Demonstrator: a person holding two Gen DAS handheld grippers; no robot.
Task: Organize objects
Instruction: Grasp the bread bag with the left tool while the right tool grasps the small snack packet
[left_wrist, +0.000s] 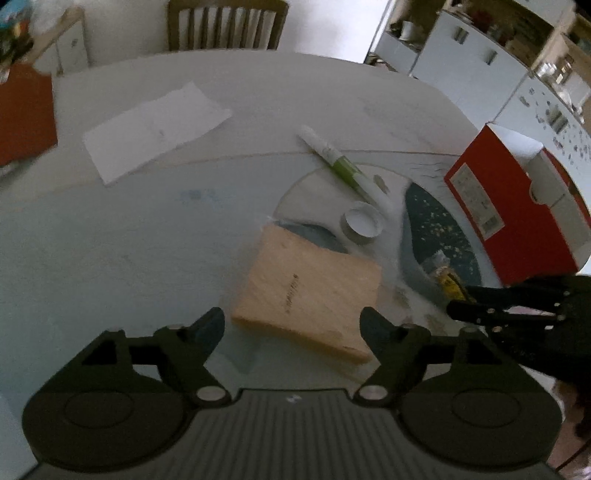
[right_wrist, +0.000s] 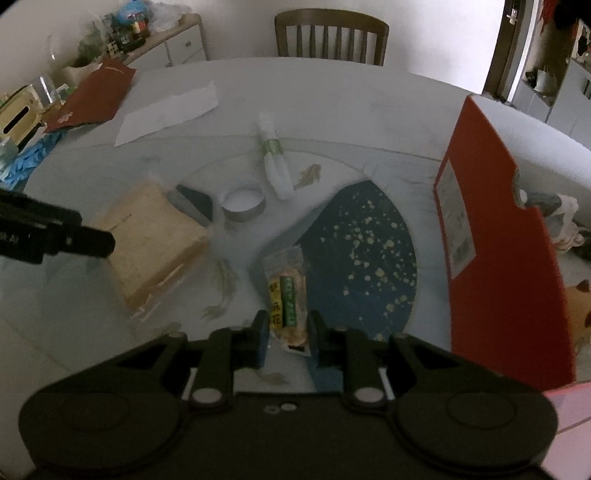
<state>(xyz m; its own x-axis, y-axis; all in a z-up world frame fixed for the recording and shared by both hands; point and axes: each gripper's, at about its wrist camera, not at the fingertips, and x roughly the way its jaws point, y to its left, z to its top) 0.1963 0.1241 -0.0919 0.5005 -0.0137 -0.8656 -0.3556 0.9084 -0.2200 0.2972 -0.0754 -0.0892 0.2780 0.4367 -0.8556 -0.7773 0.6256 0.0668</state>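
The right gripper (right_wrist: 287, 332) has its black jaws pinching a small snack packet (right_wrist: 287, 295): a crinkly, clear-edged plastic wrapper with a green and yellow printed label, its near end between the pads and the rest reaching forward beyond the fingertips. Under and ahead of those jaws lies a dark blue, fan-shaped patch speckled with pale flecks (right_wrist: 369, 240), part of the pattern beneath the smooth, glossy glass tabletop (right_wrist: 332, 103). To the right of the jaws stands a red cardboard shoebox (right_wrist: 491, 206), matte, with a white printed label on its end and a curved notch cut in its upper edge.

The left gripper (left_wrist: 293, 325) has its jaws spread wide with nothing pressed between the pads. Just ahead of them, between the two fingertips and a little beyond, lies a flat rectangular block of pale wood (left_wrist: 310, 291), visibly grained with a line of dark lettering on its top face. Beyond the block's far corner sits a short, round metal tin (left_wrist: 362, 223), shallow, grey-walled with a white inside. Further ahead lies a slim tube (left_wrist: 340, 162), white with a green band, lying slantwise. Well ahead and to the left of the jaws rests a creased sheet of white paper (left_wrist: 155, 129). A slatted wooden chair (left_wrist: 227, 22) stands at the table's far side.
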